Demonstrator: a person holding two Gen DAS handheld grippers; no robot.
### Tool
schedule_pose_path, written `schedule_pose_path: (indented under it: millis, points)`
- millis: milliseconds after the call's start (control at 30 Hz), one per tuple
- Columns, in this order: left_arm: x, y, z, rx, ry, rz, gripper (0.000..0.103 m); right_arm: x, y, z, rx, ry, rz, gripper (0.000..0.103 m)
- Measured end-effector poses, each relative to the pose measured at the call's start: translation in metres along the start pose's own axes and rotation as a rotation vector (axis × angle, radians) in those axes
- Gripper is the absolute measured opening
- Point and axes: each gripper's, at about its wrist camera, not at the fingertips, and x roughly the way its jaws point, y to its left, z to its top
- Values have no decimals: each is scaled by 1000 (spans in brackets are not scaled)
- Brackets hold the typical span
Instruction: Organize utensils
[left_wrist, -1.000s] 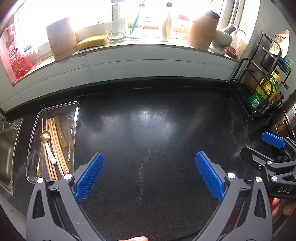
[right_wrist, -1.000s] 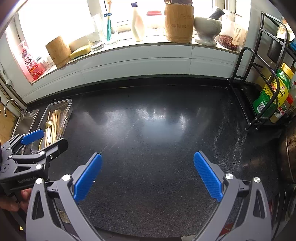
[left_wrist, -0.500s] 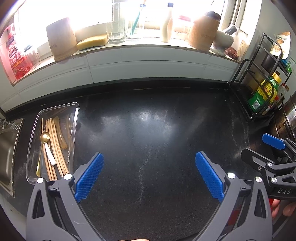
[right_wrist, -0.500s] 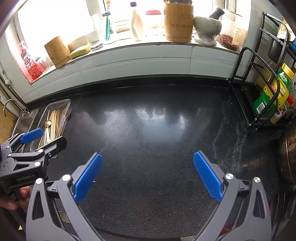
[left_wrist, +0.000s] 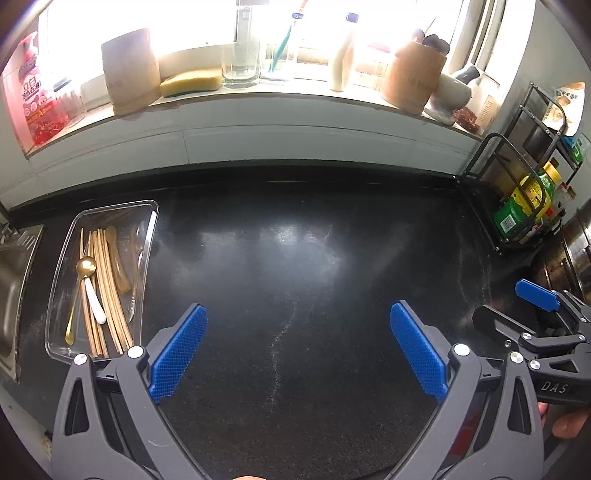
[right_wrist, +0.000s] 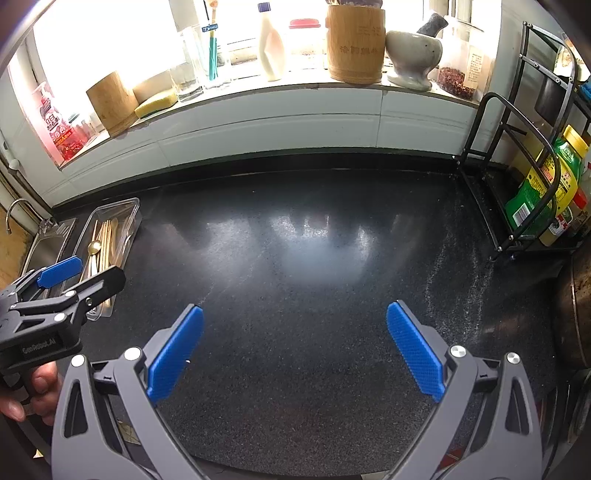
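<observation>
Holding one gold spoon (left_wrist: 85, 265) — one clear tray (left_wrist: 149, 236)

My left gripper (left_wrist: 298, 352) and right gripper (right_wrist: 294, 350) carry matt grey plastic arms with blue, finely textured pads. The countertop (left_wrist: 295, 258) is black speckled stone, glossy. On it, left of my grippers: a clear plastic tray (left_wrist: 62, 295) holding wooden chopsticks (left_wrist: 107, 288) and a shiny gold metal spoon (left_wrist: 85, 266)

Desk (left_wrist: 295, 266) middle wide open.
Clear tray (left_wrist: 149, 236) blocks far left, black rack (right_wrist: 517, 155) blocks right edge.
</observation>
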Motion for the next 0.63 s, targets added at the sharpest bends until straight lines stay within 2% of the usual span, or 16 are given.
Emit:
schedule_pose_path:
  millis: [400, 633]
  points:
    - [-3, -2, 0, 17, -9, 15, 97, 2, -3, 2, -1, 0, 3, 96]
    - [3, 2, -3, -3, 43, 26, 97, 0, -4, 1, -2, -3, 5, 96]
